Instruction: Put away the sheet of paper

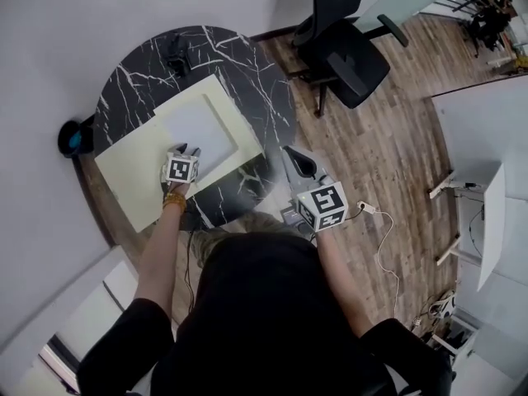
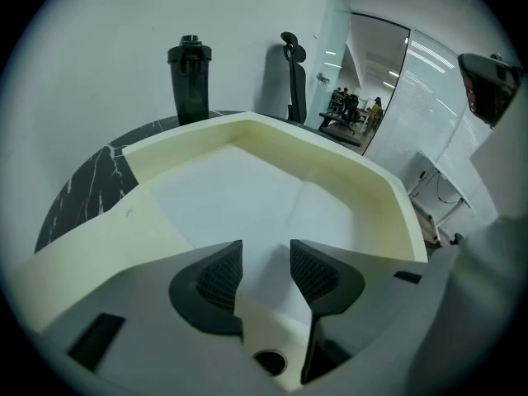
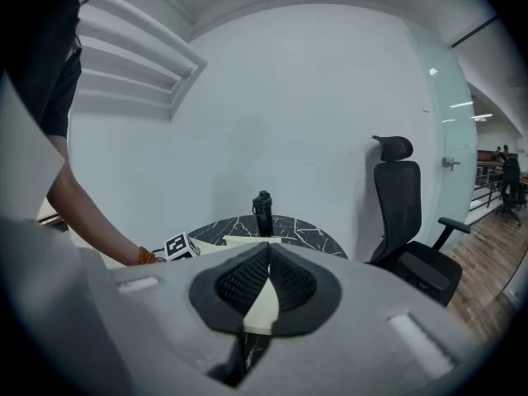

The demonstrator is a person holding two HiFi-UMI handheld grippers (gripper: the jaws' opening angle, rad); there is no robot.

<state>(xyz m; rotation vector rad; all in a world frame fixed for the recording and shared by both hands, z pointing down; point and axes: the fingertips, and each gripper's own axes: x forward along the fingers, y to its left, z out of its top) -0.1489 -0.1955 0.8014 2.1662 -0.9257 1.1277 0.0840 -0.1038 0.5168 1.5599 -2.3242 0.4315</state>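
Observation:
A white sheet of paper [image 1: 200, 129] lies flat inside an open cream folder [image 1: 132, 172] on the round black marble table [image 1: 264, 97]. My left gripper [image 1: 188, 149] hangs over the sheet's near edge, pointing steeply down. In the left gripper view the paper [image 2: 231, 192] runs down between the jaws of the left gripper [image 2: 266, 252], which stand wide apart, and the pads do not press on it; the folder's raised rim [image 2: 355, 172] frames it. My right gripper [image 1: 290, 155] is off the table's right edge, shut with nothing in it, as the right gripper view shows [image 3: 266, 252].
A black bottle [image 2: 190, 77] stands at the table's far side. A black office chair [image 1: 346, 56] sits beyond the table on the wooden floor. A cable and plug [image 1: 367, 209] lie on the floor to my right, near a white desk [image 1: 495, 139].

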